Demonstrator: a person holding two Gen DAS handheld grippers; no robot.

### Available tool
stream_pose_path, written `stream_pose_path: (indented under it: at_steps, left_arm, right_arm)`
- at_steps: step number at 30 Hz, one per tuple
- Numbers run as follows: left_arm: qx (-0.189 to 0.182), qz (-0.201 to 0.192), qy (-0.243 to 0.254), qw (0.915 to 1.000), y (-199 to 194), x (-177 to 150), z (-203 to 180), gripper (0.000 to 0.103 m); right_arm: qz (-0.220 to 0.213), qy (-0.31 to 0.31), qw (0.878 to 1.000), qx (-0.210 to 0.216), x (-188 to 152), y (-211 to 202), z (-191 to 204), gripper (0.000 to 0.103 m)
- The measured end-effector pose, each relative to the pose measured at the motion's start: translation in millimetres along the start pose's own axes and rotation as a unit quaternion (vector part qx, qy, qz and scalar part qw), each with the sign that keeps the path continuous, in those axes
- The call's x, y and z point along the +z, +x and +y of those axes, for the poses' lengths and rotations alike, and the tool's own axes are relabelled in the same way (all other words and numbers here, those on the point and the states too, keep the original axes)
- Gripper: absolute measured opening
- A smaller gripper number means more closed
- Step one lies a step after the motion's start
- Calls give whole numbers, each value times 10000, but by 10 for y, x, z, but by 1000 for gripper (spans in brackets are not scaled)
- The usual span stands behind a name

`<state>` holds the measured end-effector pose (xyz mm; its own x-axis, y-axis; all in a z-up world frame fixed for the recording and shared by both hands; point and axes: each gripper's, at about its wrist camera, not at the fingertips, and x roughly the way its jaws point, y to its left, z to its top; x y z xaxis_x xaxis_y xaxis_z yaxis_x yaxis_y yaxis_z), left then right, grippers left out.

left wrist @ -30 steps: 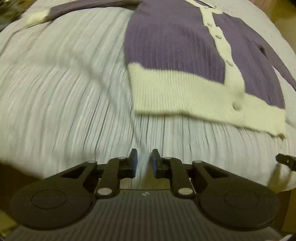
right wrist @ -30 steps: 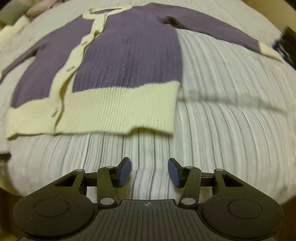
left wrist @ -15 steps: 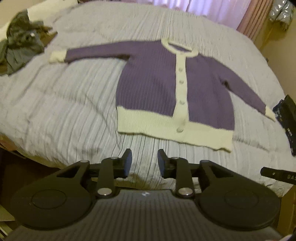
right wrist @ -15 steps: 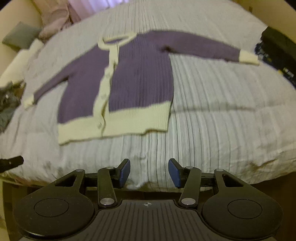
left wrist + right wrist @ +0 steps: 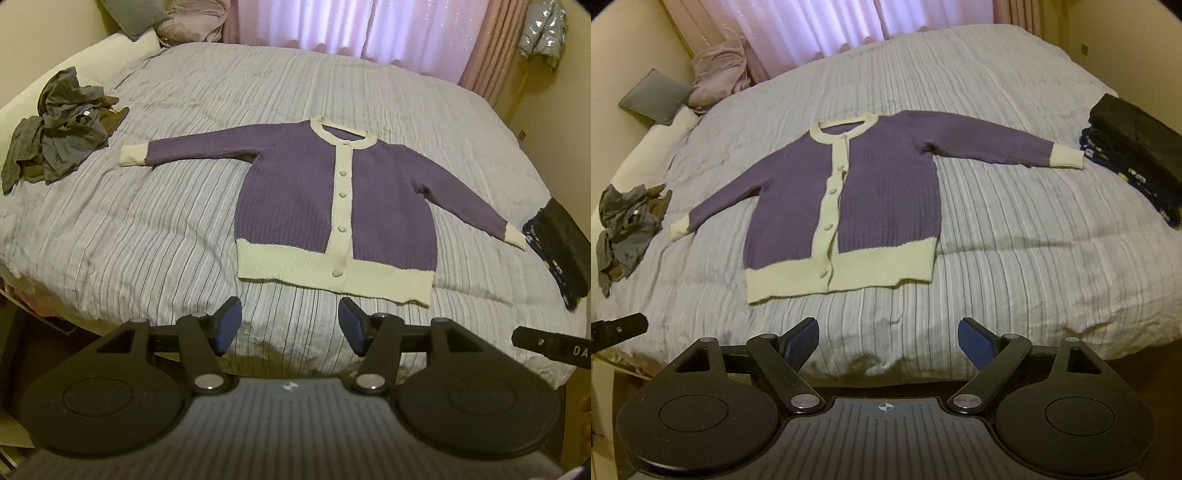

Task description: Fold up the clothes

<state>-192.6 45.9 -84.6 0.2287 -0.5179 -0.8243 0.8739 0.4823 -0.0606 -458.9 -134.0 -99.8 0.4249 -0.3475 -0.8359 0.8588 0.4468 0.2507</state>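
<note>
A purple cardigan [image 5: 295, 192] [image 5: 886, 188] with a cream hem, button band, collar and cuffs lies flat and buttoned on the striped grey bedspread [image 5: 147, 229] [image 5: 1015, 229], both sleeves spread outward. My left gripper [image 5: 290, 325] hovers well above the bed's near edge, short of the cream hem; its jaws are opening with nothing between them. My right gripper [image 5: 888, 341] hangs at a like height in front of the hem, jaws opening wide and empty. The other gripper's dark tip shows at the right edge of the left wrist view and at the left edge of the right wrist view.
A crumpled grey garment [image 5: 55, 125] [image 5: 626, 229] lies at the bed's left side. A dark folded stack [image 5: 557, 251] [image 5: 1134, 147] sits at the right edge. Pillows [image 5: 657, 96] and pink curtains [image 5: 369, 29] are at the far end.
Both grippers rose and pulled back from the cardigan's hem, so the whole cardigan and bed now show. Both pairs of jaws spread wider, the left from nearly shut.
</note>
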Motion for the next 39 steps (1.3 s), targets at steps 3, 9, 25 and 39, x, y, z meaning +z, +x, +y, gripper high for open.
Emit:
stream_pose_path:
  at_steps: [3, 9, 25, 39]
  left_arm:
    - [-38, -17, 75, 10000, -54, -17, -40, 54]
    - [-76, -211, 241, 9995, -199, 60, -57, 58]
    - [148, -179, 95, 9997, -359, 2, 261, 62]
    - [25, -145, 298, 9994, -420, -116, 151, 62]
  right_arm:
    - [-51, 3, 10000, -50, -42, -119, 32, 85]
    - [-212, 90, 9996, -174, -43, -272, 93, 85]
    - [-91, -321, 9993, -182, -169, -322, 481, 85]
    - [-49, -356, 9990, -277, -299, -399, 487, 85]
